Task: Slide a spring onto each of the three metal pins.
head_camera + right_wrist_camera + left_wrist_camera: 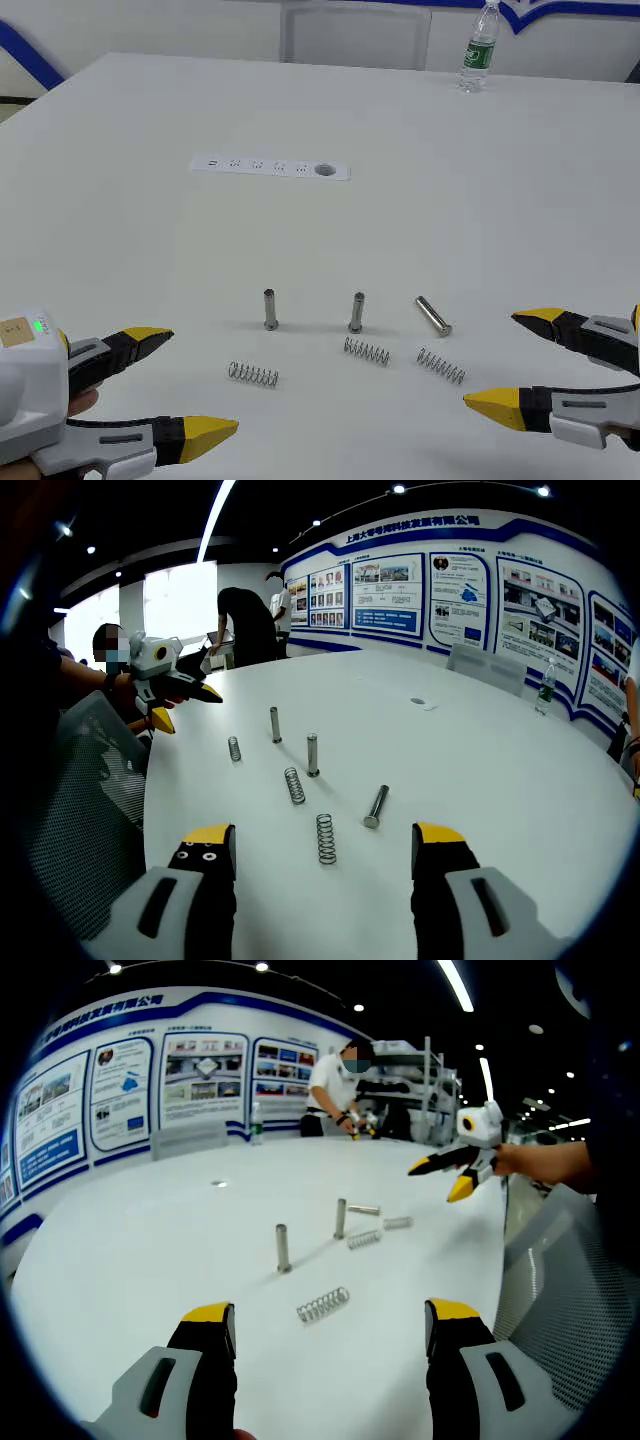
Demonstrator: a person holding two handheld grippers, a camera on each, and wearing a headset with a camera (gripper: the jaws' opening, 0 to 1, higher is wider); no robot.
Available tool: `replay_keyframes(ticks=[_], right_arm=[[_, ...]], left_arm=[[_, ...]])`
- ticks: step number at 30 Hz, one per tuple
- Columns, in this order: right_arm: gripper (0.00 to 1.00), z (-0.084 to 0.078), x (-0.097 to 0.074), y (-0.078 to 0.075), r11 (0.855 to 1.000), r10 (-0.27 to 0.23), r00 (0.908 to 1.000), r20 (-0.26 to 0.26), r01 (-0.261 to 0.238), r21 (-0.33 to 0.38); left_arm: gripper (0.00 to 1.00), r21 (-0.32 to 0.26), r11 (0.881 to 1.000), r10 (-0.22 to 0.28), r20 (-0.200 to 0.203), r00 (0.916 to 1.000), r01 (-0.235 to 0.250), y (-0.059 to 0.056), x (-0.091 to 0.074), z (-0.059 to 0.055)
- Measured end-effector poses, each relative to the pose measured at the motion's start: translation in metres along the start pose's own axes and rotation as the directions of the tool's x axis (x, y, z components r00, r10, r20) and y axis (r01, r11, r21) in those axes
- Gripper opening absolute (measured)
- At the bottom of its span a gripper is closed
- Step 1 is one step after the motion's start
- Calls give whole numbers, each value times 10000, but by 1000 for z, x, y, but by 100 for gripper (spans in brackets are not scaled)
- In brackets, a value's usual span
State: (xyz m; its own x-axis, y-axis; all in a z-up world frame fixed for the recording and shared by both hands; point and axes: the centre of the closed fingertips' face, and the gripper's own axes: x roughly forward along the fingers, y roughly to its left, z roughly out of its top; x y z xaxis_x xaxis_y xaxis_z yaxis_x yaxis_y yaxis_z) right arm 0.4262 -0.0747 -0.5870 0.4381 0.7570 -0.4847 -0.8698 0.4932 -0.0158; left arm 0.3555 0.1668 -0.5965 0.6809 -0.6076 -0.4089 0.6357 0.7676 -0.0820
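Both tools are wide and empty: my left tool (200,380) and my right tool (490,358) hover low over the desk (450,200) at either end of the row, I'd say so either can go in first. I count three pins, the left pin (270,308) and middle pin (357,311) standing upright, the right pin (433,315) lying on its side, so that one likely wants lifting. Three springs too, left spring (253,374), middle spring (367,351), right spring (441,365), each lying just before its own pin, none threaded yet.
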Motion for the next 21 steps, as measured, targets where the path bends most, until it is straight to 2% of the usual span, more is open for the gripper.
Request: replay_keyframes(ticks=[4, 12, 21], right_arm=[[71, 9, 6, -6, 10000, 20, 10000, -4, -20, -55], [66, 23, 22, -21, 9998, -114, 9993, -346, 108, -166], [55, 26, 46, -39, 9989, -461, 9919, -1182, 472, 69]], left_arm=[[79, 6, 10000, -18, -14, 10000, 18, -1, 0, 0], [79, 0, 10000, -11, -17, 10000, 11, -1, -1, 1], [79, 22, 10000, -19, -61, 10000, 19, -2, -1, 1]])
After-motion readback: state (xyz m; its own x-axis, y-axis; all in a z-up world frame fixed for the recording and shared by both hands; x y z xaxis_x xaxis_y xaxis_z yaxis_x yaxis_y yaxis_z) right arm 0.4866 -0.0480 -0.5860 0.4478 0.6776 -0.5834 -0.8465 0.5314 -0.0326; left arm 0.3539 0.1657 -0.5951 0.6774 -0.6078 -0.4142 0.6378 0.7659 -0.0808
